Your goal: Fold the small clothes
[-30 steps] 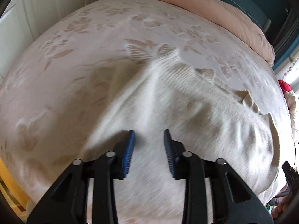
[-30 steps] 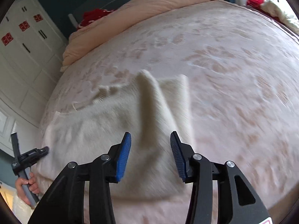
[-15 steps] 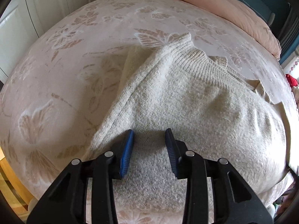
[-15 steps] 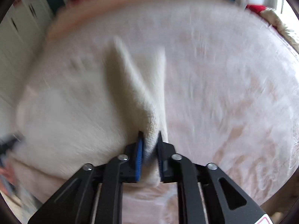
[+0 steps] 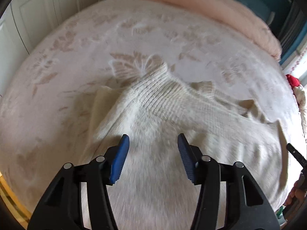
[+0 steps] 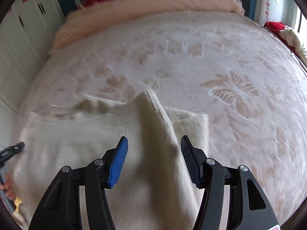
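Observation:
A cream knitted sweater (image 5: 172,115) lies on the pink butterfly-patterned bedspread (image 5: 76,67). One ribbed sleeve (image 5: 153,84) is folded in over the sweater's body. My left gripper (image 5: 153,137) hovers over the knit with its jaws opening and nothing pressed between the blue pads. In the right wrist view the other sleeve (image 6: 155,115) lies folded over the sweater (image 6: 76,134) and runs down between my right gripper (image 6: 154,138) fingers. Those jaws are opening too, pads off the cloth. The left gripper (image 6: 11,150) shows at that view's left edge.
A rolled peach duvet (image 6: 153,3) lies along the far end of the bed. White cupboard doors (image 6: 23,30) stand to the left. Red and white clothes (image 6: 282,30) sit at the bed's right edge. A person's hand (image 6: 7,189) shows at the lower left.
The right gripper had pinched the sleeve half a second ago and has now let it go, jaws apart. The left gripper's jaws have spread wider and the sweater has shifted under it.

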Motion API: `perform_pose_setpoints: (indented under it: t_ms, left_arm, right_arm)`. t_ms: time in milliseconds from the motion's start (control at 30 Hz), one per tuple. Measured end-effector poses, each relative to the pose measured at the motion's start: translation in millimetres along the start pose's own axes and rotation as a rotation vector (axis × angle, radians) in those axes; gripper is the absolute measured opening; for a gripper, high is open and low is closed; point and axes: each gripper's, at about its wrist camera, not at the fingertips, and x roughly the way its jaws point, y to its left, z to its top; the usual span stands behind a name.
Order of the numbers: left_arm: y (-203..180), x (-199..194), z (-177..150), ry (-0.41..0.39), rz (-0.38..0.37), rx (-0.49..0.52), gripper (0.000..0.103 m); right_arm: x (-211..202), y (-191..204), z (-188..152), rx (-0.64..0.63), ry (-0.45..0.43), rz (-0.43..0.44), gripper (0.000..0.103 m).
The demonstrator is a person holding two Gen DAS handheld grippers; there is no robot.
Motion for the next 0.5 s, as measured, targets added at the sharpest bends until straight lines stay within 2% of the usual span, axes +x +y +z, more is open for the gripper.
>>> perform_pose_setpoints:
  t_ms: [33,67,167,233,267,300,333,367,400,433,500]
  left_arm:
    - [2.7,10.7,3.2,0.016,0.022,-0.014,0.049]
    - [5.3,16.6,5.1,0.023,0.036,-0.020,0.048]
    - [10.0,21.3,13.8,0.001,0.046,-0.023,0.048]
    - [13.5,28.6,18.1,0.004,0.049,-0.031,0.051]
    - [14.1,31.8,18.6,0.006,0.052,-0.035,0.051]
    - [13.8,35.3,19.4,0.004,0.059,-0.033,0.052]
    - [10.5,37.4,19.3,-0.003,0.075,-0.020,0.052]
    - [7.4,37.7,19.3,-0.004,0.089,-0.008,0.053]
    - [4.8,37.0,19.1,-0.003,0.101,0.001,0.053]
    - [4.1,32.1,19.3,-0.003,0.097,0.001,0.052]
    - [8.4,19.0,18.3,-0.011,0.050,-0.025,0.052]
  right_arm:
    - [14.9,0.6,1.5,0.002,0.041,0.012,0.007]
    - [27.8,-0.3,5.5,0.014,0.091,0.037,0.007]
    - [0.3,0.5,15.8,0.027,-0.037,0.067,0.007]
    - [-15.8,-12.6,22.3,0.078,-0.121,0.078,0.007]
    - [-10.6,-17.8,22.8,0.092,-0.116,0.067,0.007]
    - [13.7,-26.3,21.7,0.103,-0.046,0.044,0.007]
    - [43.1,-31.6,17.5,0.099,0.059,0.033,0.007]
    - [58.0,-35.2,12.4,0.103,0.089,0.039,0.007]
    - [53.3,-34.8,14.3,0.111,0.060,0.044,0.009]
    - [40.8,-34.2,17.1,0.130,0.033,0.049,0.017]
    - [4.4,-27.4,17.3,0.159,-0.060,0.065,0.018]
